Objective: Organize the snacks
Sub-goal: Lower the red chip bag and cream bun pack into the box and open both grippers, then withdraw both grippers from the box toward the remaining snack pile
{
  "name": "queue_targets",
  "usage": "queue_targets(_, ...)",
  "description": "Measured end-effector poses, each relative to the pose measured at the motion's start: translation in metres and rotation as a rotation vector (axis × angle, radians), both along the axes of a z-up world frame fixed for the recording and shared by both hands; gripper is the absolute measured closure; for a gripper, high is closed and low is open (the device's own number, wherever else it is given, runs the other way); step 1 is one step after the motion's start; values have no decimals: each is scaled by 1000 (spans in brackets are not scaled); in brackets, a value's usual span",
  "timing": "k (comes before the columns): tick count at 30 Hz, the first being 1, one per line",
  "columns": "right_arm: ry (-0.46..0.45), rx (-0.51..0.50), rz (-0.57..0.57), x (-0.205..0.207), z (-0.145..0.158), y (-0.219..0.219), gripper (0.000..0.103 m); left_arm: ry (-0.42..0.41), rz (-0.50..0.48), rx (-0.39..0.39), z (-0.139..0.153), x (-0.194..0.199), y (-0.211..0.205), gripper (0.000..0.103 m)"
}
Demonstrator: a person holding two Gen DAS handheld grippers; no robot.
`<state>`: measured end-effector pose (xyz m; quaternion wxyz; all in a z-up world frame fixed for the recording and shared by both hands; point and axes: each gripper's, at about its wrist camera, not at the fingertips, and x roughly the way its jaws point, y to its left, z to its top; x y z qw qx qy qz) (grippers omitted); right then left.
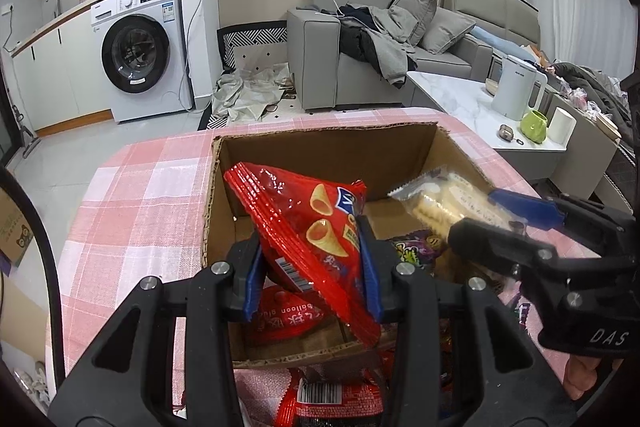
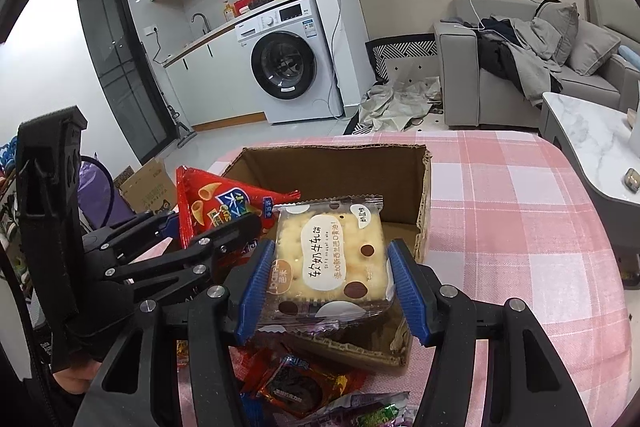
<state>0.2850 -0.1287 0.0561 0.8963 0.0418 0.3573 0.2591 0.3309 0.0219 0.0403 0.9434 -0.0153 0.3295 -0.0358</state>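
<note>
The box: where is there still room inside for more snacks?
Inside the cardboard box, the floor by the far wall is bare. The near end is crowded with a red packet and a purple packet. Loose snacks crowd the cloth in front.

Black gripper (image 1: 312,267) frames, blue ribbed pads (image 2: 408,291), silver screws, "DAS" marking.

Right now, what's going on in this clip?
A person is sorting snacks into a cardboard box on a pink checked tablecloth, holding tongs in each hand. The left tongs are shut on a red bag of cone snacks, and the right tongs grip a clear packet of nougat crackers. Both packets hang over the box, not yet dropped. A few packets already lie inside; more snacks wait loose in front of it.
</note>
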Motion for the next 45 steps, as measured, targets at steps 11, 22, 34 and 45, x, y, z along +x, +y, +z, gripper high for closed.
queue_targets(11,-48,-21,-10,-7,13,-5,34,-1,-6,10,5,-14,2,41)
queue_targets(22,-79,-8,-15,-43,26,-27,0,-39,23,-17,21,-71,23,0)
queue_targets(34,-54,-62,10,-82,15,-31,0,-17,55,-22,21,-128,47,0)
queue_targets(45,1,-106,16,-114,-7,-33,0,28,108,-46,7,-151,66,0)
